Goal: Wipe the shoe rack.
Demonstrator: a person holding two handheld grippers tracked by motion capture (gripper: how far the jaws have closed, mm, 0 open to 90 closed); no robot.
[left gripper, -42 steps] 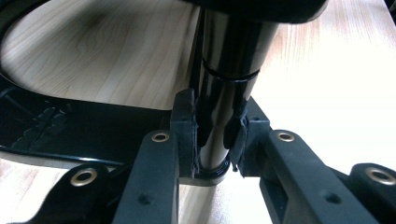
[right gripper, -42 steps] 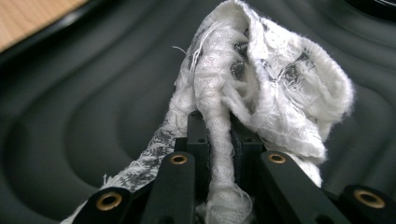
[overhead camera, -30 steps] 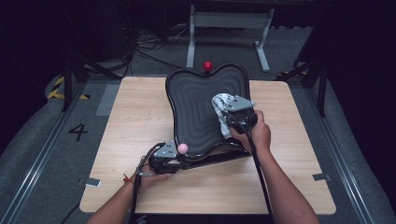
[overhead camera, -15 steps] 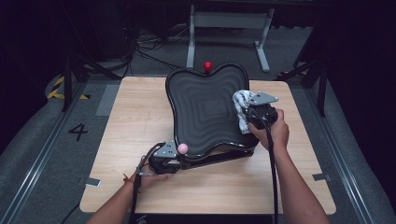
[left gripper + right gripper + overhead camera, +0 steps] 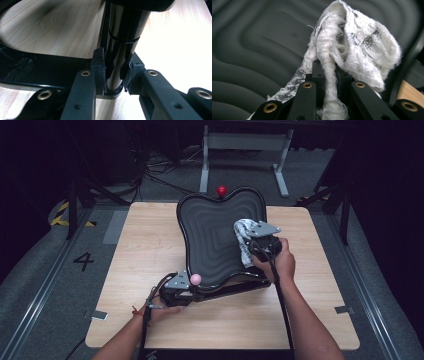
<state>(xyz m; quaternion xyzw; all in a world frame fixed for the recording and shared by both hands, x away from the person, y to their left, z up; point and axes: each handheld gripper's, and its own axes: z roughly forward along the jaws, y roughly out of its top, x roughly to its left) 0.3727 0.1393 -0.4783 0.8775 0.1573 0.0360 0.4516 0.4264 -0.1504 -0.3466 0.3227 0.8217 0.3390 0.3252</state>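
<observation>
White cloth (image 5: 352, 50) pinched in right tongs (image 5: 329, 75) on ribbed black seat (image 5: 210, 235); left tongs (image 5: 116, 72) clamping its post (image 5: 122, 37), wooden table (image 5: 145, 245)

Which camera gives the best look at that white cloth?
The right gripper view: the cloth is close up, its frayed weave clear, pinched in the right hand-held gripper against the black ridged seat. The high view shows the cloth small, at the seat's right edge. The left gripper view shows a black post instead.

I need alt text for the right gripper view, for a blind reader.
The right gripper is shut on a bunched white cloth with grey print, holding it against a black ridged tray. Light wooden table shows at lower right.
</observation>
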